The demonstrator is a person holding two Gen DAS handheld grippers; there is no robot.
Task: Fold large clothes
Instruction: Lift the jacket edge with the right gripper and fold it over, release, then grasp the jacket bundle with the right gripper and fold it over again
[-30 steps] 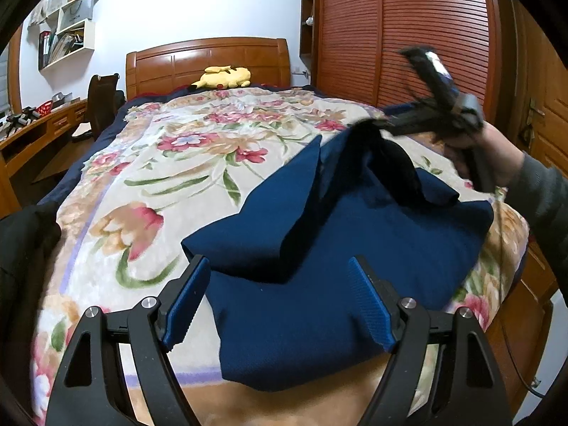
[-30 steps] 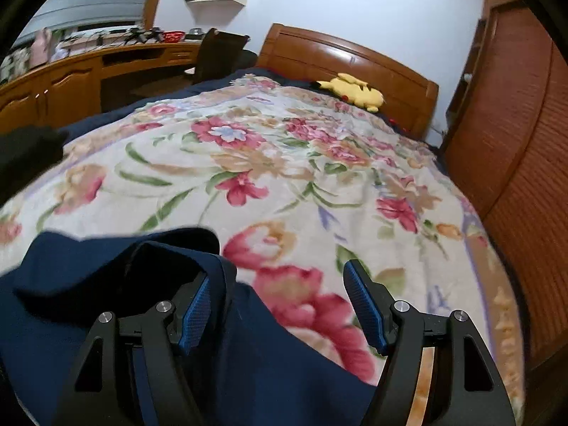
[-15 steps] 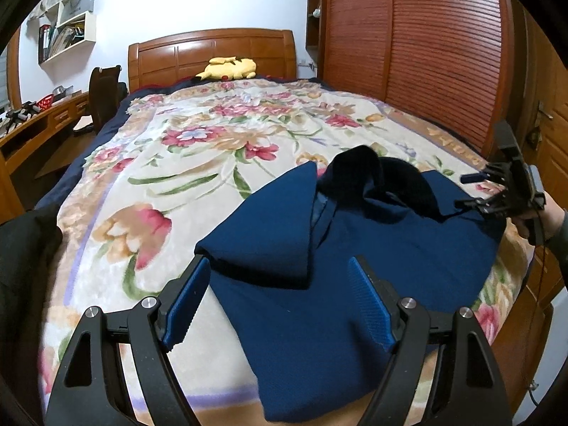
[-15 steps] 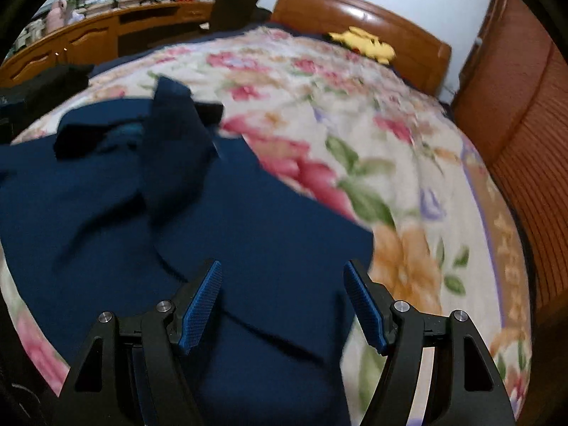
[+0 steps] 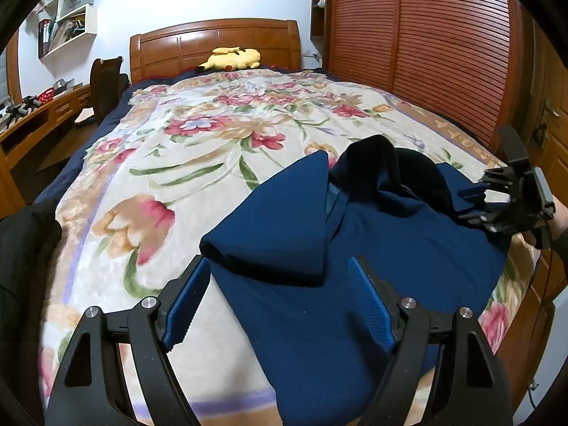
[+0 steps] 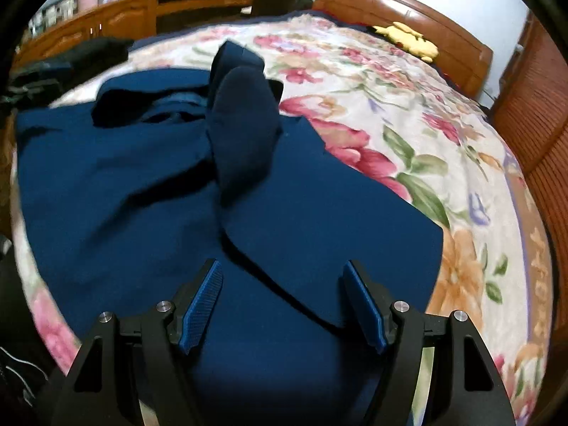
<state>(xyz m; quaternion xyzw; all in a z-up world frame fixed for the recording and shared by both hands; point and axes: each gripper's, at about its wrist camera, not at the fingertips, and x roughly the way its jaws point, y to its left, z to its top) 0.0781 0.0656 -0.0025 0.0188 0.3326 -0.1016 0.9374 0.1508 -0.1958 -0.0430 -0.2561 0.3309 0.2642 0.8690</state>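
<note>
Spread across the near end of the bed, on a cream floral plush blanket (image 5: 198,149): a large navy-blue fabric garment (image 5: 319,305), partly folded. One panel turned inward as a triangular flap (image 5: 284,220) on the left side in the left wrist view. Near the garment's top edge, a darker rumpled mound of cloth (image 5: 383,163), standing up in soft folds. Seen from the right wrist view, the same garment (image 6: 124,191) filling the foreground, with a sleeve-like strip (image 6: 241,135) lying along its middle toward the collar area.

Left gripper (image 5: 280,301) hovering low over the garment's near edge, blue-padded fingers (image 5: 184,301) spread wide, nothing between them; left pad just beside the flap's corner, contact not discernible. Right gripper (image 6: 284,305) likewise spread wide above the cloth, blue pads (image 6: 204,301) apart and pinching nothing. In the left wrist view, right gripper (image 5: 475,198) visible at the garment's far right edge, held in a hand (image 5: 557,223), jaws apart.

Farther off: a yellow plush toy (image 5: 230,58) against the brown wooden headboard (image 5: 213,42); a slatted reddish-brown wardrobe (image 5: 426,53) along the right side of the bed; a wooden counter (image 6: 106,32) and dark chair (image 5: 106,85) on the left; black clothing (image 6: 71,56) heaped beyond the garment's left edge.
</note>
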